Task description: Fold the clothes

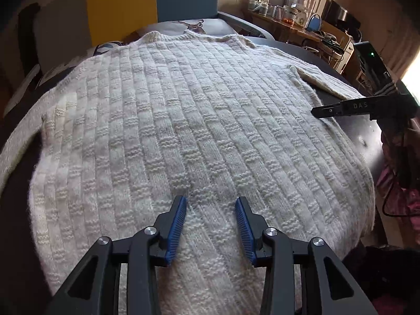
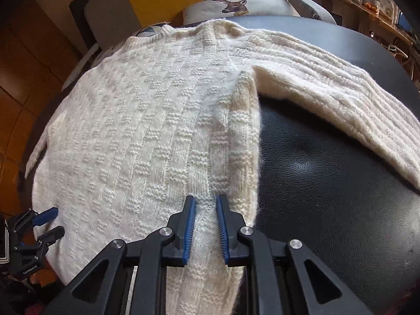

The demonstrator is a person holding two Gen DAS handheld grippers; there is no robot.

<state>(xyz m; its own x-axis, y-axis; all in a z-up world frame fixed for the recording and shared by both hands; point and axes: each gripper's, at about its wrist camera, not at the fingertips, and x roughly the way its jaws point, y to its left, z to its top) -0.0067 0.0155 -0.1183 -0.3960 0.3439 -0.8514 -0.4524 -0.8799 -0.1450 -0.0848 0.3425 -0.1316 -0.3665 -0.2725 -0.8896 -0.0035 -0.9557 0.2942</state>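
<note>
left tool (image 1: 211,202) parted over sweater (image 1: 183,120); sleeve (image 2: 341,99) only in right view.

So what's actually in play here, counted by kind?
Sweaters: 1, cream knit sweater
Grippers: 2, left gripper and right gripper
Deer-print cushions: 1, deer cushion
Total: 4

Deer-print pillow (image 2: 236,2) beyond black leather surface (image 2: 328,183), cluttered desk (image 1: 288,23)
</note>
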